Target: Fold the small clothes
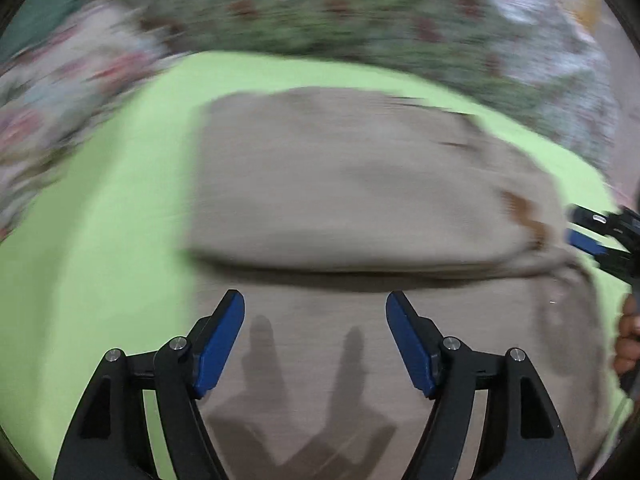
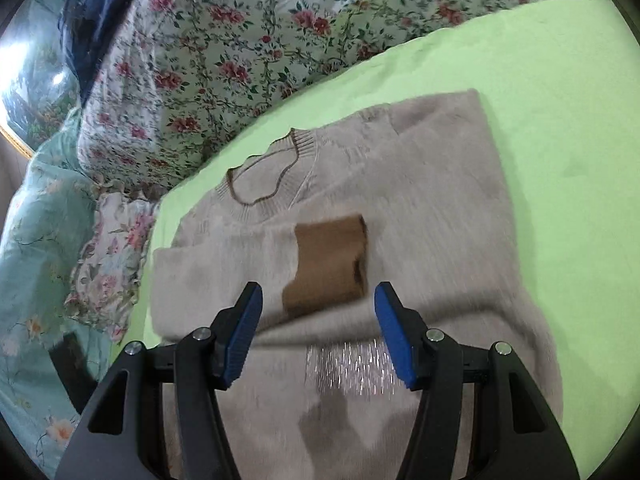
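A beige knit sweater (image 2: pixel 420 216) lies on a lime green sheet (image 2: pixel 560 92). Its neckline has a brown trim (image 2: pixel 260 178). One sleeve is folded across the chest and ends in a brown cuff (image 2: pixel 328 268). A patch of silver threads (image 2: pixel 352 368) shows lower on the front. My right gripper (image 2: pixel 318 320) is open and empty just above the sweater, near the cuff. In the blurred left wrist view the sweater (image 1: pixel 360 184) has a folded part on top. My left gripper (image 1: pixel 315 320) is open and empty above it. The right gripper (image 1: pixel 600 236) shows at that view's right edge.
A floral bedspread (image 2: pixel 224 60) lies bunched beyond the green sheet. A teal floral pillow (image 2: pixel 36 240) sits at the left. A dark blue cloth (image 2: pixel 96 12) lies at the top left. A hand (image 1: pixel 628 340) shows at the right edge.
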A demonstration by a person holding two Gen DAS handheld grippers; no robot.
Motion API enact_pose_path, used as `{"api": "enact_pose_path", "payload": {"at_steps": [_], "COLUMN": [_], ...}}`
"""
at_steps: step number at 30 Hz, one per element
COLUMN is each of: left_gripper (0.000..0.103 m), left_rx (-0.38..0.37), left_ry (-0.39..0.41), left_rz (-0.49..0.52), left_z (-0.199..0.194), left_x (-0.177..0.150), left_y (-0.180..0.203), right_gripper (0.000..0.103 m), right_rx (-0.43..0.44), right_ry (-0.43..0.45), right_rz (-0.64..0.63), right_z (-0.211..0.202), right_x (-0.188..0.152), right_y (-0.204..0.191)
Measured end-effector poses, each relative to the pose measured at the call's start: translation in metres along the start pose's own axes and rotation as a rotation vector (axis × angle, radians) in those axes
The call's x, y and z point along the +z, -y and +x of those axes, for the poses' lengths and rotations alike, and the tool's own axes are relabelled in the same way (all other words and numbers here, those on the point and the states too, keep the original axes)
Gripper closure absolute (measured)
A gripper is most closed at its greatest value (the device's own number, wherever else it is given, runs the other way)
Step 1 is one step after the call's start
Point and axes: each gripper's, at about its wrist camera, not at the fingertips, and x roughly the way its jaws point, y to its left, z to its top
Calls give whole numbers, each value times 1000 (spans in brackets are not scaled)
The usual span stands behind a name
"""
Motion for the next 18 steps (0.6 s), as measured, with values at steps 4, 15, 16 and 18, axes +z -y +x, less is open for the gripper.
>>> {"api": "enact_pose_path", "payload": {"at_steps": [4, 15, 16, 18], "left_gripper": [29, 35, 36, 37], "left_rx": [25, 75, 89, 95], "left_ry": [-52, -18, -14, -9], "left_rz": [-156, -142, -139, -140], "left_z": [20, 35, 35, 36], "left_x": [5, 32, 30, 29], "left_y": [-57, -61, -62, -59], "right_gripper": [43, 95, 95, 95], "right_rx": [-34, 95, 61, 16], "right_ry": [-86, 212, 210, 165], "right_rz": [37, 9, -4, 9], "right_z": [43, -43, -44, -30], "right_x": [6, 31, 31, 28], "right_y": [6, -10, -4, 14]}}
